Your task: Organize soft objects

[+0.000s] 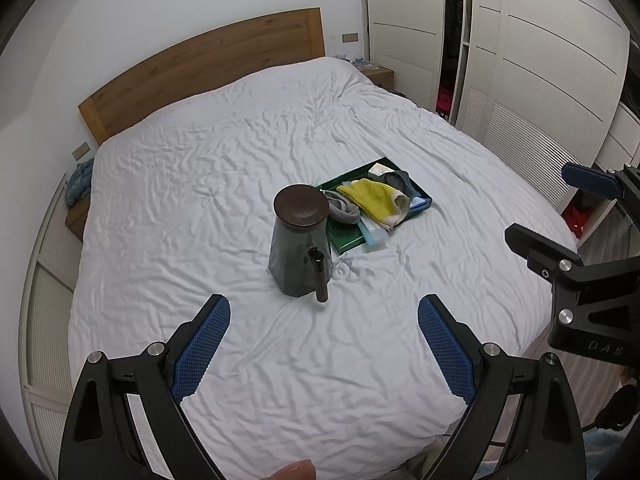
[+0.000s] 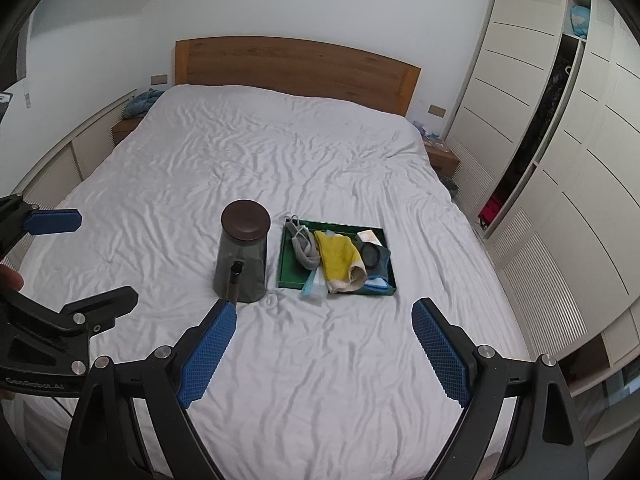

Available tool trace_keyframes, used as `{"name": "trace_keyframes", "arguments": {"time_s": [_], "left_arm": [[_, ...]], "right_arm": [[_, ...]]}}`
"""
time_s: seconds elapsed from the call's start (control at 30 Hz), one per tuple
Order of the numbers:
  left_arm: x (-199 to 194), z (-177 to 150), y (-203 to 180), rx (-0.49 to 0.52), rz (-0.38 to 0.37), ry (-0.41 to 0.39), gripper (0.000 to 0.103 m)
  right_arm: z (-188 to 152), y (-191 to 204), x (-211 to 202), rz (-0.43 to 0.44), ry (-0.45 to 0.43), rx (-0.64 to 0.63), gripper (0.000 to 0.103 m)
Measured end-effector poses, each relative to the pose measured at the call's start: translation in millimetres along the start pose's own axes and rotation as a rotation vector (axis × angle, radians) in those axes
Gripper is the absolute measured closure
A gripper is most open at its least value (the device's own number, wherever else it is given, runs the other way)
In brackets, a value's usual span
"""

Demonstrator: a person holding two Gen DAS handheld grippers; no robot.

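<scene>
Soft objects lie heaped in a green tray (image 2: 286,264) on the white bed (image 2: 280,160): a grey rolled cloth (image 2: 305,249) at the tray's left, a yellow cloth (image 2: 338,254) at its centre, a dark sock-like piece (image 2: 374,258) at its right, and a pale blue item (image 2: 314,285) overhanging the tray's near edge. A lidded dark canister (image 2: 242,252) stands upright just left of the tray, apart from it. The left hand-held gripper (image 1: 324,344) and the right hand-held gripper (image 2: 324,350) both hover nearer the bed's foot than the tray, jaws spread wide and holding nothing. Judged from this layout, sorting has not visibly begun; all pieces remain unsorted in the tray, and the canister's lid is still on.
</scene>
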State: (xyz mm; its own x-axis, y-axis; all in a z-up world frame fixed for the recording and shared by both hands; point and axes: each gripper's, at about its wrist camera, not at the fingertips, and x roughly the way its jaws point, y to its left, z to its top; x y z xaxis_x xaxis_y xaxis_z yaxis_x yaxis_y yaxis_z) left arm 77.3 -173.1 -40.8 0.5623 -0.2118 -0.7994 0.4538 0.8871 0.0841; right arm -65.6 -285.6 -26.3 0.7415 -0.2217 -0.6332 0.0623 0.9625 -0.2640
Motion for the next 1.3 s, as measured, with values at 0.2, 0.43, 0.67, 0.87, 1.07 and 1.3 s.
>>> {"name": "trace_keyframes", "arguments": {"time_s": [0.2, 0.43, 0.67, 0.87, 1.07, 1.3], "left_arm": [[-0.3, -2.0, -0.1, -0.006, 0.008, -0.003, 0.011], [-0.2, -2.8, -2.4, -0.008, 0.011, -0.003, 0.011], [-0.7, -2.8, -2.7, -0.005, 0.012, -0.005, 0.011], [-2.1, -2.7, -3.3, -0.002, 0.016, -0.007, 0.011], [-2.6, -2.4, -3.2, -0.003, 0.017, -0.008, 0.011], [-5.4, -1.0, -3.7, 0.007, 0.014, -0.008, 0.011]], "right_arm": [[-0.3, 0.7, -0.1, -0.007, 0.002, 0.0, 0.012], [-1.0, -0.4, -0.9, -0.009, 0.002, 0.004, 0.012], [-1.3, -2.4, 0.7, -0.015, 0.003, 0.009, 0.012], [-1.2, -4.5, 1.5, -0.023, 0.001, 0.013, 0.012], [-3.7, -4.8, -0.9, -0.027, -0.001, 0.016, 0.012], [-3.6, -5.0, -0.8, -0.026, 0.003, 0.012, 0.012]]}}
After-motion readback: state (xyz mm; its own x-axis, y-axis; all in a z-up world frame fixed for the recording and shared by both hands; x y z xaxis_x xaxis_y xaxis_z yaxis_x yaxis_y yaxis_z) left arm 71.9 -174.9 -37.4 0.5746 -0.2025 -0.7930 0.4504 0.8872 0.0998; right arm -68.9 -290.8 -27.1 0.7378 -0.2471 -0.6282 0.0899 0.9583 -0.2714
